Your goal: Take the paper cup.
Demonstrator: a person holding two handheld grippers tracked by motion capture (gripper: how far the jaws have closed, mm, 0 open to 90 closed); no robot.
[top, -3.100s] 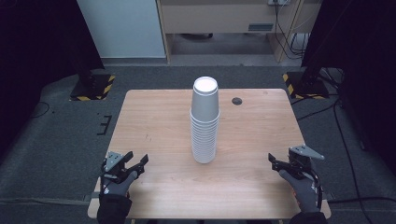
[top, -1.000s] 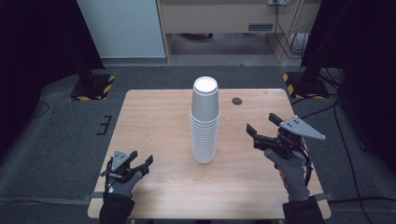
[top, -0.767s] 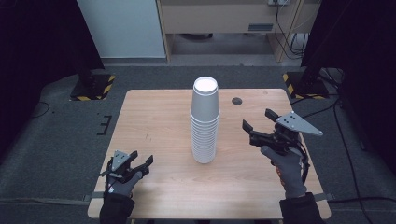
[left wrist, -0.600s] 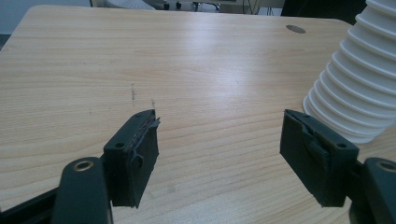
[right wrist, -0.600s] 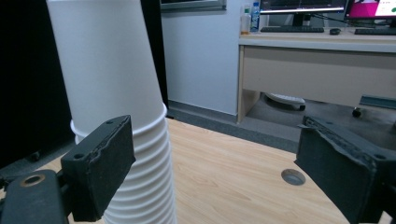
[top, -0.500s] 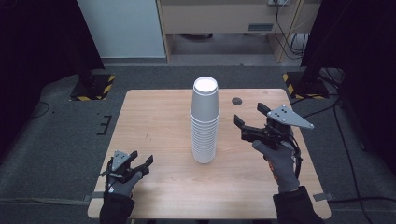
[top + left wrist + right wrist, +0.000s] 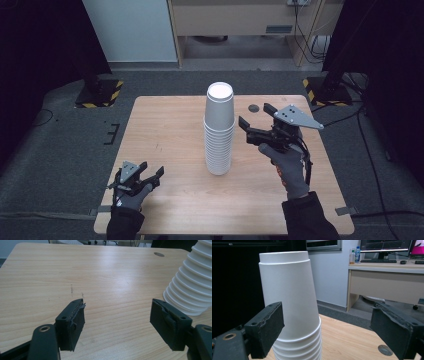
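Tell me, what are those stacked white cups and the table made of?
The stacked white cups look like matte paper or foam, with no gloss and rolled rims; which one is unclear. The table looks like pale wood or wood laminate, with visible grain and a soft sheen.

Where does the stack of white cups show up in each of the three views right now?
High view: stack of white cups stands mid-table, left of the open right gripper.
Left gripper view: its lower rims sit at the right edge.
Right gripper view: its top rises left of centre.
Shared landmark: the dark round disc in the tabletop.
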